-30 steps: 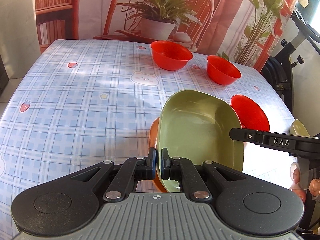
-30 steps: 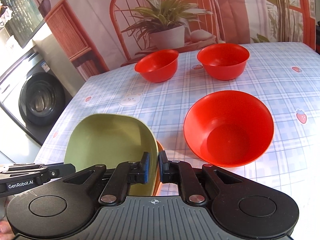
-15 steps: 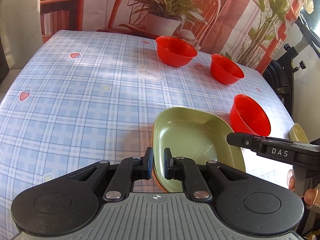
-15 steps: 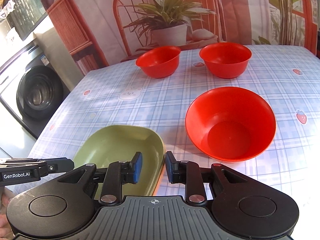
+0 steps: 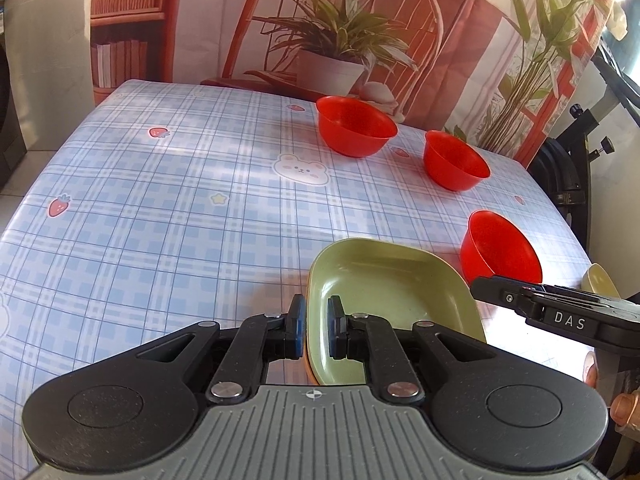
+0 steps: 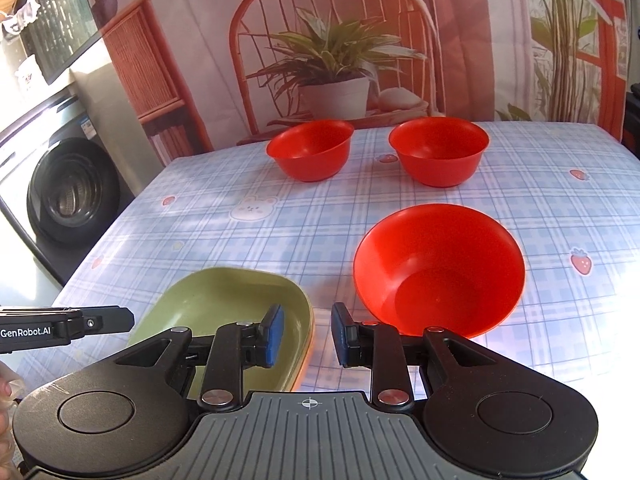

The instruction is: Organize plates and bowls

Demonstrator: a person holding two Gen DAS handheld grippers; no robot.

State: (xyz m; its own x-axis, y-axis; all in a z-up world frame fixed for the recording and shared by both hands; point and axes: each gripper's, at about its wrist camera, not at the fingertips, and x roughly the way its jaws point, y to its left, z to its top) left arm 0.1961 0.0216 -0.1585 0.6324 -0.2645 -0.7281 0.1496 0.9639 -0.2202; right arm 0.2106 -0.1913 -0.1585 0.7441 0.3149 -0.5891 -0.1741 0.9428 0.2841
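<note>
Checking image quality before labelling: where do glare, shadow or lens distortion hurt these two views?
Left wrist view: sunlight washes out the tablecloth beside the green plate; fisheye bends the table edges. Right wrist view: glare bleaches the cloth right of the nearest red bowl, whose rim blooms; the plate's orange underside edge stays shadowed.

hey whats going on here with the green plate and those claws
A person is tidying dishes with a handheld claw in each hand. The green plate lies on an orange plate, only its edge showing, on the checked tablecloth. The left claw straddles the green plate's rim with a gap on both sides, so it is open. The right claw is open wide over the opposite rim. Three red bowls stand apart, not yet stacked.
</note>
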